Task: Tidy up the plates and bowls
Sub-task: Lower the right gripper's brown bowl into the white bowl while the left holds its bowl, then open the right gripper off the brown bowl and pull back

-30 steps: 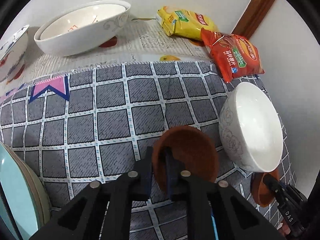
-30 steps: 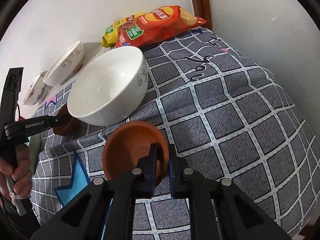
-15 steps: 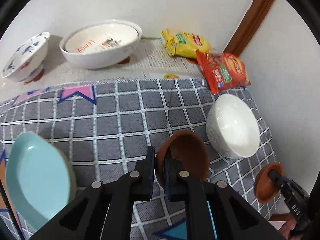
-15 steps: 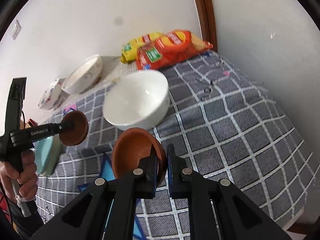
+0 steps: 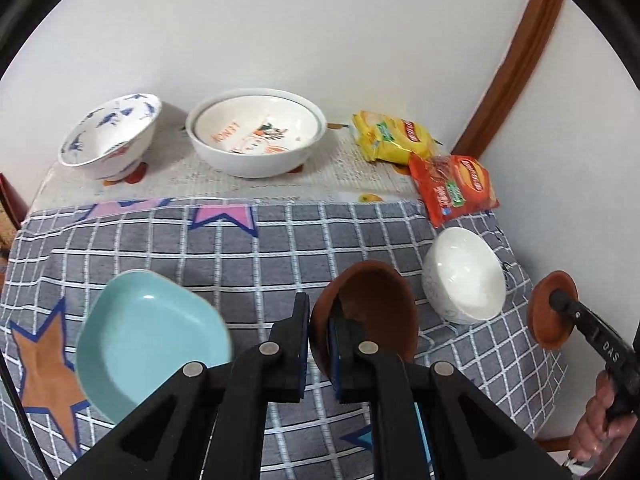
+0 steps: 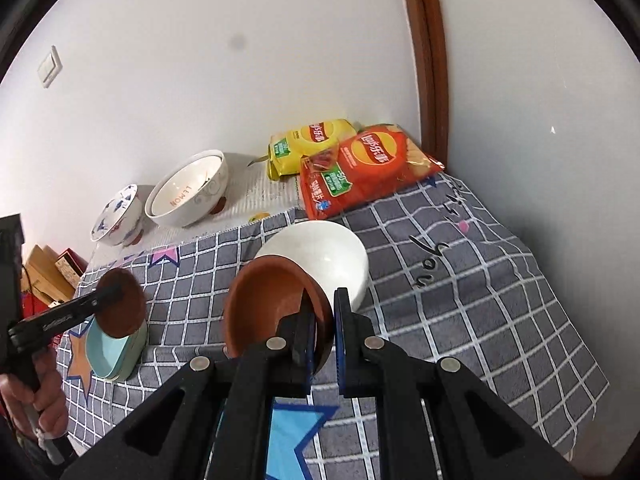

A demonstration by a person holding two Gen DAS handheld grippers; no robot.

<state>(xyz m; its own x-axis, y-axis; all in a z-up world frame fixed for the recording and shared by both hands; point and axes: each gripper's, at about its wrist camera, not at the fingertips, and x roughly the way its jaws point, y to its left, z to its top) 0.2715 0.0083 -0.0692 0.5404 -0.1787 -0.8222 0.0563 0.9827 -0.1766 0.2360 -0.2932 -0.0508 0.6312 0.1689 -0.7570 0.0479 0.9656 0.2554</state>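
Hard-to-see stuff first: both hand-held grippers cover the lower middle of their own views, so the cloth (image 5: pixel 256 264) under them is hidden. The teal plate (image 5: pixel 152 340) looks like it sits on a second paler one in the right wrist view, but I can't tell for sure. Only part of a hand (image 6: pixel 44 400) shows at the left edge there, and the boxes (image 6: pixel 52 268) beyond the bench (image 5: pixel 360 176) are cut off and unreadable.

Counts: two small brown bowls, four white-ish bowls, two chip bags, two grippers.

The left hand-held gripper (image 5: pixel 322 328) is clamped on the rim of one brown bowl (image 5: pixel 376 312), held up above the grey checked cloth, in front of the plain white bowl (image 5: pixel 464 276). The right hand-held gripper (image 6: pixel 322 324) is clamped on the rim of the other brown bowl (image 6: pixel 264 308) the same way, also lifted off the cloth, with the white bowl just behind it.

At the back near the wall: a blue-patterned bowl (image 5: pixel 112 136) and just beside it a big white bowl (image 5: pixel 256 132) with what seems to be another bowl nested inside. That one reads "LEMON" in orange.

Yellow bag (image 5: pixel 394 140) and red bag (image 5: pixel 456 188) sit in the far right corner, the red overlapping the yellow. The round logo looks like Lay's with Chinese text, too small to read properly. The cloth has "you" in script. The left gripper's arm says "GenRobot.AI", I think; it's blurry.
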